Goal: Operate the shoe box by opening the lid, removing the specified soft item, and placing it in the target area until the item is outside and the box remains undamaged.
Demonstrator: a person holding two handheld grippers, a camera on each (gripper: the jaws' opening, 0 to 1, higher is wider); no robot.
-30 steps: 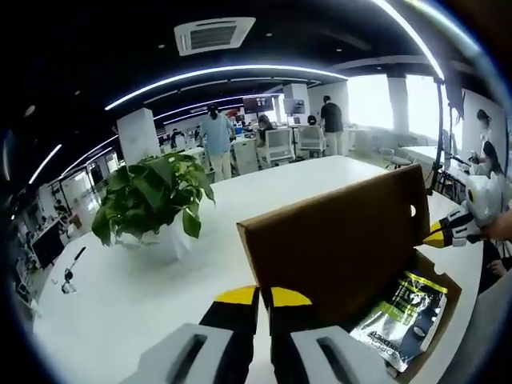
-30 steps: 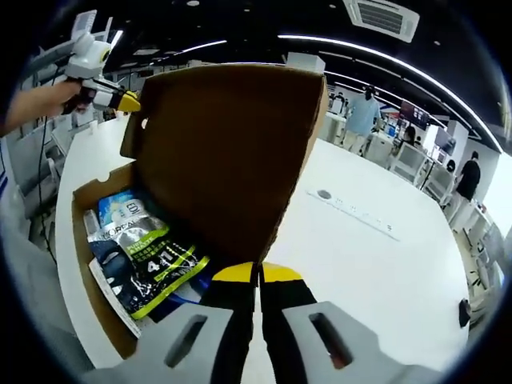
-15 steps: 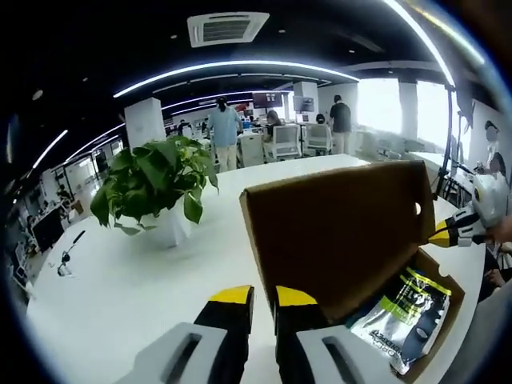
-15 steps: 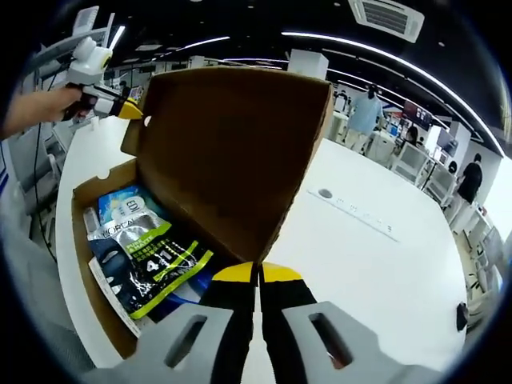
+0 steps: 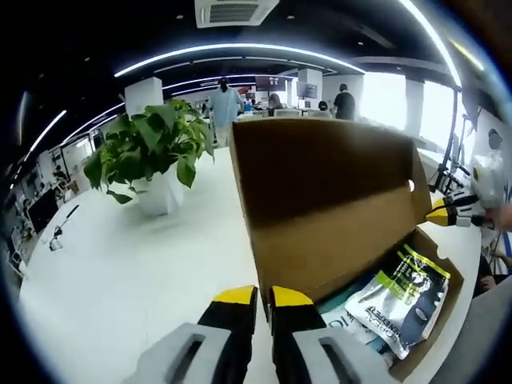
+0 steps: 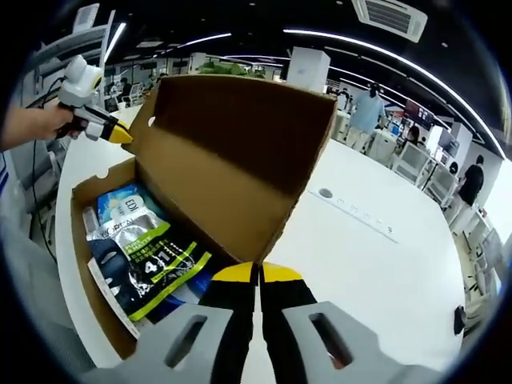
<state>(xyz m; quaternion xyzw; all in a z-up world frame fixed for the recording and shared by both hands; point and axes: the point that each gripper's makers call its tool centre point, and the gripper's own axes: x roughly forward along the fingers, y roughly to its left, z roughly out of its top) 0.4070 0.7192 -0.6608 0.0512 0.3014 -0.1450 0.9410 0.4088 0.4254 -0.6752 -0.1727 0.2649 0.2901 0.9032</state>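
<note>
1. The potted green plant in a white pot stands on the white counter to the left of the brown cardboard shoe box. It now looks nearer and higher in the left gripper view than one second ago; I judge that the camera moved, not the plant.
2. The left claw, with yellow tips, has its two jaws almost together, with only a thin gap, and it holds nothing that I can see. It sits just at the near corner of the box.
3. What changed: the brown lid now stands more upright and further back than a second ago, so more of the inner box shows. In my judgement the opening step is nearly finished and the removing can begin.
4. The soft item, a dark pouch with lime-green and white print, lies inside the box, under the lid, untouched.
5. The right gripper view shows a second, light blue packet lying behind the dark pouch in the box; the left gripper view hides most of it.
6. The right claw has its jaws closed together and is empty, just beside the near edge of the lid.
</note>
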